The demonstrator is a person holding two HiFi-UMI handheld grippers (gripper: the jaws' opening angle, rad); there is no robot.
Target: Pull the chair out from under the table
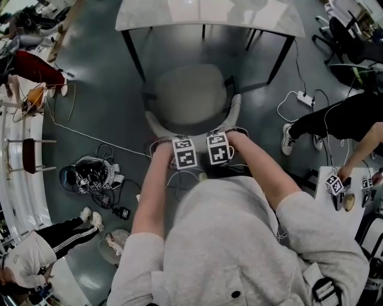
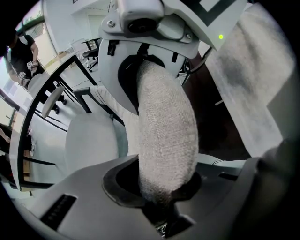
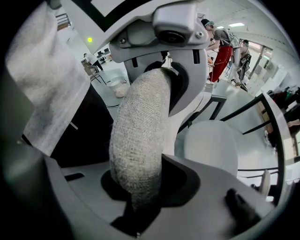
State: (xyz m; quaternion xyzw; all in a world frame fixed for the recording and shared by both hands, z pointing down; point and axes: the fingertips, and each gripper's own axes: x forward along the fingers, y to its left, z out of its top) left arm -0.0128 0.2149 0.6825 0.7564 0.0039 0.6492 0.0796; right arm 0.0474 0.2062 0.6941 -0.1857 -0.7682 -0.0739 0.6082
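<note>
Jaws clenched on both sides: left gripper (image 1: 182, 142) and right gripper (image 1: 219, 140) side by side, pointing steeply down, each biting the padded backrest (image 2: 164, 136) of the chair (image 1: 191, 98) from above. No gap showing round the fabric in either gripper view.

Looks like mid-pull to me. Seat sitting in the upper middle of the head view, pretty much whole and just below the near edge of the counter (image 1: 209, 15), front end between the black legs (image 1: 133, 55). Probably most of the way out, not fully clear.

Next move, imo: hold both grips tight and even, drag straight back toward the bottom of the frame, no twisting. Worth minding the loose white cable (image 1: 90, 136) running in from the left.

Further out: glossy grey floor (image 1: 102, 101), a tangle of gear and wires (image 1: 96, 174) at lower left, a power strip (image 1: 305, 99) on the right. Bystanders at lower left and the right edge, well apart from the chair.
</note>
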